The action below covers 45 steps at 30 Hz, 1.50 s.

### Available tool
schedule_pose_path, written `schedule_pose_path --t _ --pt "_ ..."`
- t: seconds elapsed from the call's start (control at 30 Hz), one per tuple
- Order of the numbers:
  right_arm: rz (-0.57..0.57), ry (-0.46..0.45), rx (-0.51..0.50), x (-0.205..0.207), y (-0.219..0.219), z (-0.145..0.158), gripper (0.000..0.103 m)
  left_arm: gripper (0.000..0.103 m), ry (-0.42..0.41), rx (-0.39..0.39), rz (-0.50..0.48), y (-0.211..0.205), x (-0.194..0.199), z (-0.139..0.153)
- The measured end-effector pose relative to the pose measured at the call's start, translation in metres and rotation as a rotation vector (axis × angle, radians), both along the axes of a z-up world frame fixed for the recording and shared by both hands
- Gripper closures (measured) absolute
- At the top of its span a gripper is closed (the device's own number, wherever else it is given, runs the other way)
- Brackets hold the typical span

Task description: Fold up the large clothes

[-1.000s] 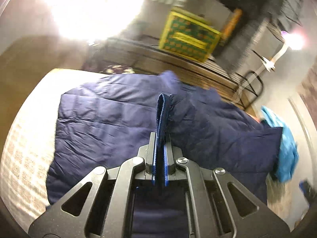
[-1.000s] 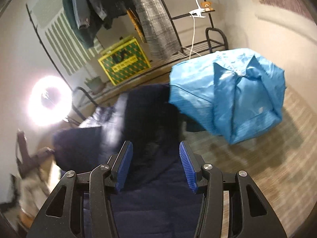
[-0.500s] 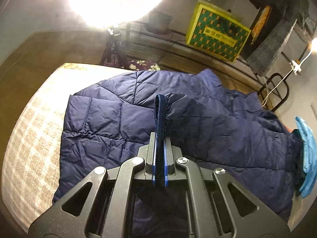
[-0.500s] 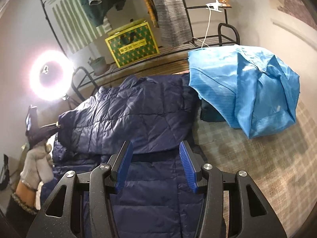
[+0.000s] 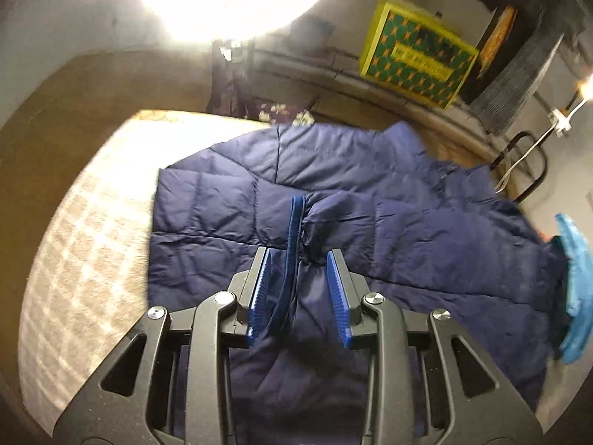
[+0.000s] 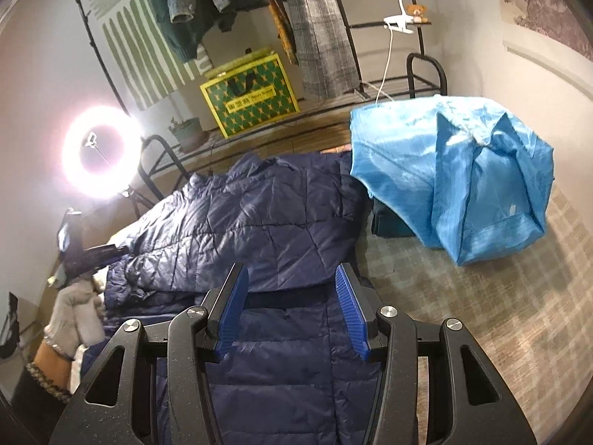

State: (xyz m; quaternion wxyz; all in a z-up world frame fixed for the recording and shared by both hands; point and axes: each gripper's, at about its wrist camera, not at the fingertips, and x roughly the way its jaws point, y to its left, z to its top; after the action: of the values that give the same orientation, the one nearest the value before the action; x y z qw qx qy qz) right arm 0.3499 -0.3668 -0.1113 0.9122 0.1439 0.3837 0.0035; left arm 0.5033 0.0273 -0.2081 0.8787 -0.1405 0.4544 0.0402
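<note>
On the bed (image 5: 85, 244), navy puffer jacket (image 5: 370, 222) is lying spread; left tongs (image 5: 299, 289) are gaping wide around its cuff at 12 o'clock, right tongs (image 6: 292, 311) wide, empty; best smoothing before refolding.

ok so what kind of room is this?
Probably a bedroom at home: a navy puffer jacket spread on a checked bed cover, a clothes rack with hanging garments, a ring light.
</note>
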Motion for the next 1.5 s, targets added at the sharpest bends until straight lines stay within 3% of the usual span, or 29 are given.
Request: schedule_pose_path --t 0.13,0.23,0.43,0.53,0.7,0.83,1.03,1.1,1.2,1.3,1.5 --pt "0.018 -0.045 -0.007 -0.013 -0.003 0.014 0.055 0.070 -0.056 -0.020 -0.023 0.019 -0.040 0.039" --pt "0.027 -0.071 -0.006 -0.022 -0.008 0.021 0.055 0.059 -0.078 -0.027 -0.046 0.036 -0.078 0.063" --pt "0.063 -0.094 -0.045 -0.044 -0.020 0.021 0.055 0.046 -0.064 -0.063 -0.090 0.068 -0.171 0.079" --pt "0.060 -0.115 -0.117 -0.064 -0.025 0.016 0.055 0.045 -0.020 -0.084 -0.105 0.082 -0.217 0.069" --pt "0.107 -0.125 -0.127 -0.108 -0.039 -0.001 0.044 0.045 0.080 -0.199 -0.103 0.106 -0.279 0.038" --pt "0.146 -0.037 -0.202 -0.135 -0.044 -0.023 0.043 0.045 0.137 -0.217 -0.117 0.116 -0.314 0.013" --pt "0.095 0.142 0.036 -0.174 -0.085 -0.073 0.043 0.045 0.236 -0.442 -0.080 0.138 -0.343 -0.040" --pt "0.072 0.184 0.097 -0.189 -0.098 -0.089 0.043 0.045 0.257 -0.506 -0.110 0.137 -0.350 -0.054" --pt "0.055 0.229 0.134 -0.205 -0.104 -0.108 0.043 0.045 0.244 -0.485 -0.170 0.123 -0.359 -0.063" --pt "0.083 0.227 0.148 -0.216 -0.098 -0.116 0.043 0.045 0.250 -0.546 -0.214 0.108 -0.368 -0.072" --pt "0.170 0.214 0.205 -0.222 -0.078 -0.118 0.043 0.045 0.227 -0.532 -0.318 0.083 -0.390 -0.059"
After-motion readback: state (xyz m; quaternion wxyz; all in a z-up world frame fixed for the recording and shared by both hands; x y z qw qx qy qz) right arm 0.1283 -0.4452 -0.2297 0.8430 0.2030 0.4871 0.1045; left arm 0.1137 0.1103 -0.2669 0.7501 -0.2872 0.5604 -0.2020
